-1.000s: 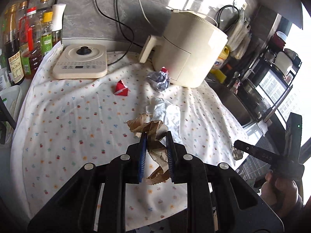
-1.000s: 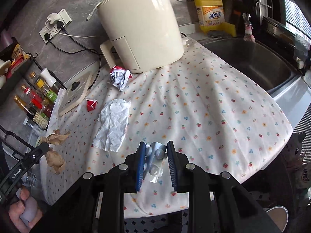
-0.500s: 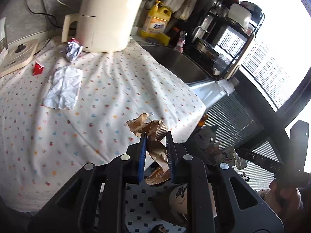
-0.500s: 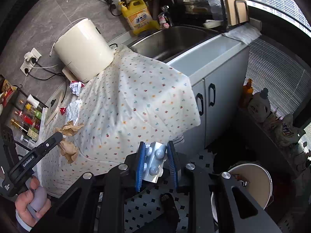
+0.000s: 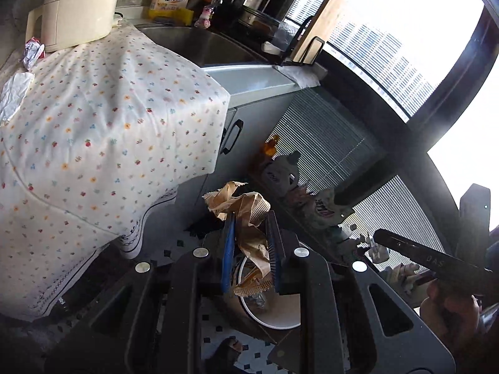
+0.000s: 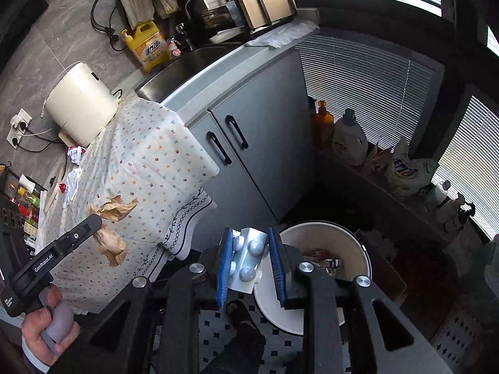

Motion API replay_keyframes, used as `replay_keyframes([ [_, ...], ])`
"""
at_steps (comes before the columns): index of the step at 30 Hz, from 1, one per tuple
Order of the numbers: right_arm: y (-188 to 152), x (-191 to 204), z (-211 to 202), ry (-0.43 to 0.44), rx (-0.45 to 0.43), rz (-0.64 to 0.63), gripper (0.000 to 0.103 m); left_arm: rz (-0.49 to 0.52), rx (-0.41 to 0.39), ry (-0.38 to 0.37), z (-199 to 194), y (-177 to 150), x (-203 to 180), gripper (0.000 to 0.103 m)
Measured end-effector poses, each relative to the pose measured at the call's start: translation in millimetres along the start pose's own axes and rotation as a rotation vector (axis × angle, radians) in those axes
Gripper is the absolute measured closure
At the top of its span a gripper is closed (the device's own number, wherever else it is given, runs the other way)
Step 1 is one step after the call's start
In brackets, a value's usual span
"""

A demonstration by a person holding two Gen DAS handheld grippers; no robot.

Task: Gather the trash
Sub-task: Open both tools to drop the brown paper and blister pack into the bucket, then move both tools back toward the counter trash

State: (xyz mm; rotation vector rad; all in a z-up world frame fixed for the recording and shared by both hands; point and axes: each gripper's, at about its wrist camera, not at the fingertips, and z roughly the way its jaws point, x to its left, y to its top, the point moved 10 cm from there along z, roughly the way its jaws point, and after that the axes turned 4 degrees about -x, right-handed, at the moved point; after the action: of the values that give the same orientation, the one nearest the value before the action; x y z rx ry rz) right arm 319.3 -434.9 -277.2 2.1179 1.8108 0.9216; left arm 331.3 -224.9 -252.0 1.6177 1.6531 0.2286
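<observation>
My left gripper (image 5: 251, 218) is shut on a crumpled brown paper (image 5: 246, 205), which sticks up above the blue pads. Below it on the tiled floor stands a white trash bin (image 5: 274, 322), partly hidden by the gripper body. My right gripper (image 6: 249, 233) is shut on a silver blister pack (image 6: 249, 258) and hangs just left of the bin (image 6: 352, 237), which holds some scraps. In the right wrist view the left gripper (image 6: 90, 221) carries the brown paper (image 6: 112, 212) in front of the tablecloth.
The flowered tablecloth (image 5: 93, 124) hangs over the counter edge at left. On it lie a white crumpled paper (image 5: 12, 93) and a foil wrapper (image 5: 32, 51) by a cream appliance (image 5: 78, 6). Grey cabinet doors (image 6: 249, 155), bottles on the sill and a foot (image 6: 240, 314) surround the bin.
Both grippers have swung away from the tabletop, off its right edge and down to the floor bin. Each keeps hold of its piece of trash.
</observation>
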Motion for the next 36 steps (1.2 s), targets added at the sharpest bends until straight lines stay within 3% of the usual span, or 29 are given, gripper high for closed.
replay_keyframes([
  [2,-4.5,-11.8,-0.9,0.004,0.006,-0.007,0.077,-0.001,0.011,-0.012,7.2,-13.0,-12.3,0.083],
  [3,-6.6,-16.8,-1.3,0.006,0.009,-0.012,0.059,-0.005,0.017,-0.018,11.1,-18.8,-17.1,0.083],
  [5,-9.5,-26.7,-4.6,-0.007,0.003,-0.025,0.045,-0.014,0.029,-0.028,19.0,-29.4,-26.4,0.084],
  [15,-16.5,-75.1,-23.8,-0.049,0.005,-0.002,0.045,0.002,0.078,-0.065,41.7,-57.2,-74.1,0.083],
  [24,-22.6,-119.4,-48.5,-0.094,-0.022,0.065,0.045,0.081,0.178,-0.133,70.5,-82.8,-126.4,0.083],
  [25,-23.8,-124.4,-50.9,-0.098,-0.023,0.074,0.045,0.082,0.187,-0.150,72.3,-85.5,-132.5,0.080],
  [28,-27.4,-136.5,-55.8,-0.112,-0.024,0.097,0.045,0.068,0.185,-0.218,70.8,-86.6,-146.9,0.036],
  [36,-24.6,-124.6,-55.5,-0.059,-0.029,0.108,0.038,0.059,0.135,-0.154,52.8,-70.6,-126.2,0.021],
])
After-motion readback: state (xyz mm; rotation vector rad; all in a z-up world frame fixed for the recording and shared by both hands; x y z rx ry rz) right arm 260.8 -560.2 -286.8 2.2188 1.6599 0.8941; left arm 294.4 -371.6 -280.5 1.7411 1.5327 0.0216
